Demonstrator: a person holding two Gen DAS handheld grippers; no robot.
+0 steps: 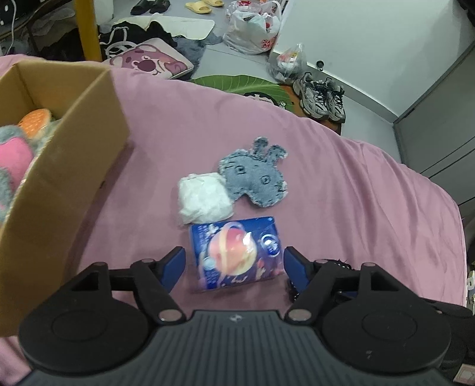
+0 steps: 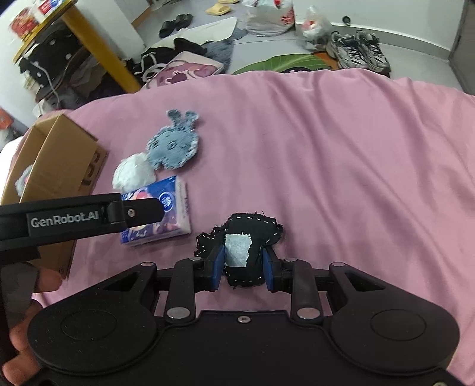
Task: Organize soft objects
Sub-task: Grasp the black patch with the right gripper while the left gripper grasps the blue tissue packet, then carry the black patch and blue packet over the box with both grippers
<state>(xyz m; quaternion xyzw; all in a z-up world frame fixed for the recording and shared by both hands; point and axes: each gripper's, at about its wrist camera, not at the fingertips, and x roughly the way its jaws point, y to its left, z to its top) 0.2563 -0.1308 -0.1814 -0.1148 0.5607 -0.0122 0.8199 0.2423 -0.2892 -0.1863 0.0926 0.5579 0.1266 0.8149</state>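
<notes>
A blue tissue pack [image 1: 237, 252] with a planet print lies on the pink bedsheet [image 1: 341, 184], and my left gripper [image 1: 234, 261] is open with one finger on each side of it. Just beyond lie a white crumpled wad [image 1: 204, 197] and a flat grey bunny plush [image 1: 255, 175]. In the right wrist view, my right gripper [image 2: 242, 267] is shut on a black stitched fabric toy [image 2: 252, 228] with a pale patch, low on the sheet. My left gripper [image 2: 148, 212] reaches in from the left over the tissue pack [image 2: 178, 205].
An open cardboard box [image 1: 74, 148] stands at the left and holds several plush toys [image 1: 17, 154]. Past the bed's far edge, the floor holds sneakers [image 1: 322, 96], plastic bags [image 1: 255, 26], a pink cushion [image 1: 148, 61] and a yellow table leg [image 1: 87, 29]. A hand [image 2: 23, 297] holds the left gripper.
</notes>
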